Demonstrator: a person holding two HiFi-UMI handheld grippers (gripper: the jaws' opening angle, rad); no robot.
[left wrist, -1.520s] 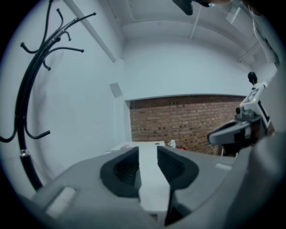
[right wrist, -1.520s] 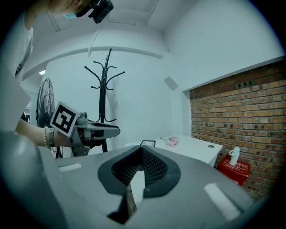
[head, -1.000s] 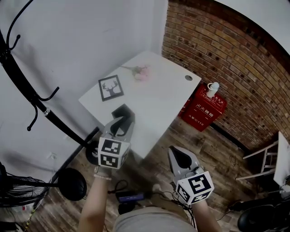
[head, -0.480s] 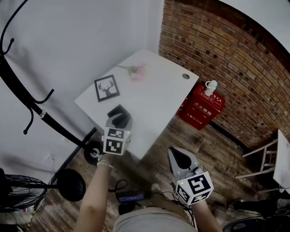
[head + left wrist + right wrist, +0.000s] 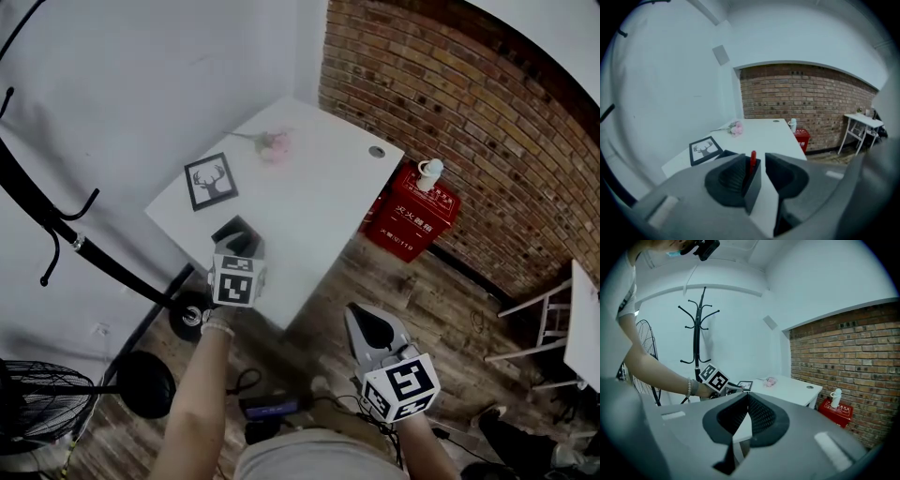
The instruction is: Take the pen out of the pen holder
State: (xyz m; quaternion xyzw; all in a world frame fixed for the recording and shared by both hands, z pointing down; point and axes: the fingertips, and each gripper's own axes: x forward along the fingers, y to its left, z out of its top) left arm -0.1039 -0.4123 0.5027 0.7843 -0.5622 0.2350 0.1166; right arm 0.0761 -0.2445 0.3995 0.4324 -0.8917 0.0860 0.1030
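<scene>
Head view: left gripper [image 5: 237,246] advanced over pen holder [image 5: 230,229], jaws apart.

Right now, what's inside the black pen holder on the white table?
A red pen stands upright in the pen holder, its top poking out. Its lower part and the holder's bottom are hidden by the black wall.

The pen holder [image 5: 753,185] is a black, square-sided box. It is standing upright on the white worktop [image 5: 309,202], close to the near-left edge, with one corner showing in the left gripper view. The pen [image 5: 753,161] is red and slim. It is standing upright inside the pen holder, its rounded top poking just above the rim and the rest lying hidden inside.
</scene>
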